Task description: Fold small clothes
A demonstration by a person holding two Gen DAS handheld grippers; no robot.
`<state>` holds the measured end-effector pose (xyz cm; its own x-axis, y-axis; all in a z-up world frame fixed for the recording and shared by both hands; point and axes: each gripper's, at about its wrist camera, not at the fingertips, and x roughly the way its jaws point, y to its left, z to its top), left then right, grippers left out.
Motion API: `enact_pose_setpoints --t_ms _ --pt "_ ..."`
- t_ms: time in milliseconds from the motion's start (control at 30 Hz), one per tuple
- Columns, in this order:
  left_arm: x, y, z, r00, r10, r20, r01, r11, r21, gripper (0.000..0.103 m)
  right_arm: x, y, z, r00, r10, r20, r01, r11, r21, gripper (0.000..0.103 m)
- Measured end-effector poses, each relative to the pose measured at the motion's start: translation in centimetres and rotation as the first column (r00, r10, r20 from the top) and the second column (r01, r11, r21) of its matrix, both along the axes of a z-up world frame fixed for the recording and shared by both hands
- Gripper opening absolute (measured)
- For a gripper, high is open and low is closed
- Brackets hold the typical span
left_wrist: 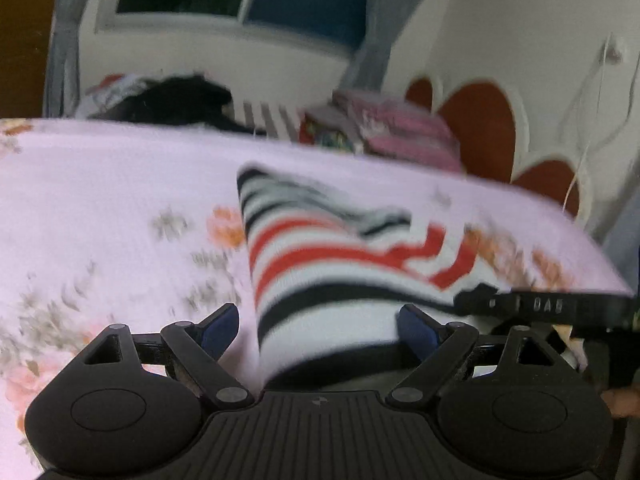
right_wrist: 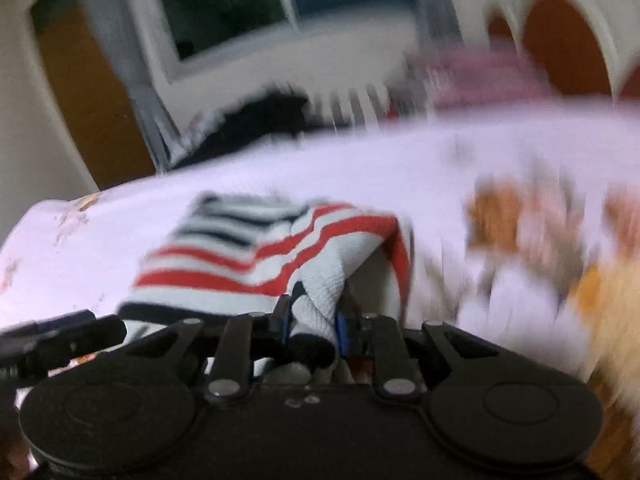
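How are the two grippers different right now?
The left gripper has its jaws wide apart, with the striped shirt between them but not pinched. The right gripper is squeezed shut on a fold of that shirt. The left one's blue pads show; the right one's are mostly hidden by cloth. Both are black and sit at the shirt's near edge.

We look down both grippers, close over the bed; both views share the striped garment [left_wrist: 320, 256] at twelve o'clock.
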<state>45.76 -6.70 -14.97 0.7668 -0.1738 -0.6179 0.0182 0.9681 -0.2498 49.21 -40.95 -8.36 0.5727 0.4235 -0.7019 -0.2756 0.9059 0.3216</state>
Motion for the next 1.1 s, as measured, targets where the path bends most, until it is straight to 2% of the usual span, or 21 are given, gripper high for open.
enact_pose_setpoints --t_ms 67,200,300,500,567,667,733,800,867,967,1100 --pt "0.1 -0.4 -0.7 1.0 -0.008 -0.021 0.008 1.0 0.022 0.086 0.1 -0.2 -0.7 1.0 -0.006 -0.027 0.007 1.0 0.014 0.024" --pt "-0.1 -0.4 -0.6 1.0 -0.011 -0.025 0.012 1.0 0.024 0.086 -1.0 -1.8 0.4 0.997 -0.027 -0.072 0.034 0.995 0.098 0.031" --pt "-0.5 -0.4 -0.2 0.999 -0.026 -0.03 0.027 0.999 0.036 0.086 -2.7 -2.9 0.7 0.997 -0.012 -0.081 0.02 0.994 0.103 0.037" --pt "-1.9 -0.2 -1.0 0.997 -0.038 -0.061 0.039 0.999 0.021 0.086 -5.7 -4.4 0.2 0.995 -0.017 -0.102 0.026 0.996 0.091 0.035" --pt "-2.2 0.0 -1.5 0.997 -0.04 -0.072 0.041 0.999 0.011 0.086 -6.4 -5.0 0.0 0.993 -0.03 -0.114 0.044 0.992 0.118 0.03" --pt "-2.5 0.6 -2.0 0.996 -0.031 -0.089 0.03 0.999 -0.019 0.086 -7.5 -5.5 -0.3 0.993 -0.045 -0.109 0.06 0.989 0.136 0.028" --pt "-2.6 0.7 -2.4 0.995 -0.033 -0.097 0.031 0.999 -0.028 0.086 -7.9 -5.7 -1.6 0.992 -0.054 -0.115 0.065 0.994 0.091 0.029" --pt "-2.7 0.6 -2.5 0.994 -0.032 -0.102 0.029 0.999 -0.025 0.086 -7.9 -6.3 -2.9 0.986 -0.076 -0.145 0.094 0.988 0.121 0.031" --pt "-2.7 0.5 -2.5 0.994 -0.032 -0.101 0.03 0.999 -0.018 0.086 -7.9 -6.2 -2.7 0.989 -0.071 -0.129 0.085 0.991 0.105 0.031" --pt "-2.7 0.6 -1.9 0.993 -0.031 -0.114 0.029 0.999 -0.019 0.086 -7.9 -6.3 -1.8 0.988 -0.079 -0.13 0.091 0.991 0.094 0.038" --pt "-3.1 0.8 -0.2 0.997 -0.016 -0.08 0.015 1.0 -0.015 0.086 -8.2 -5.8 1.2 0.997 -0.071 -0.041 0.073 0.995 0.061 0.037"
